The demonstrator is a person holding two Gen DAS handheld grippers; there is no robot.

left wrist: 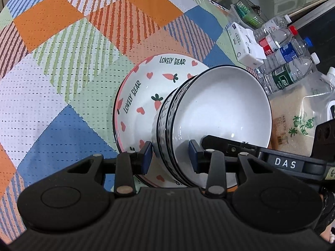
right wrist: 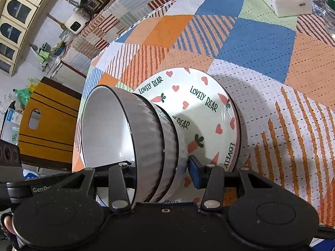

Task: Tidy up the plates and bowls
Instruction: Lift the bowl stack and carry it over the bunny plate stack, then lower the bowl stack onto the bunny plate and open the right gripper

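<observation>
On the worktop (left wrist: 62,67) under its patchwork cloth, I have the stack of ribbed white bowls (left wrist: 219,108) set inside the carrot-and-heart "Lovely Bear" plates (left wrist: 138,92), the stack gripped from both sides. My left gripper (left wrist: 169,153) has its jaws clenched over the rims, one blue pad outside, one inside the top bowl. My right gripper (right wrist: 161,171) clasps the opposite rims likewise. The stacking step looks almost finished: bowls seemingly seated on the plate. Next, I judge, both jaws must release together and lift clear without tipping the bowls.
</observation>
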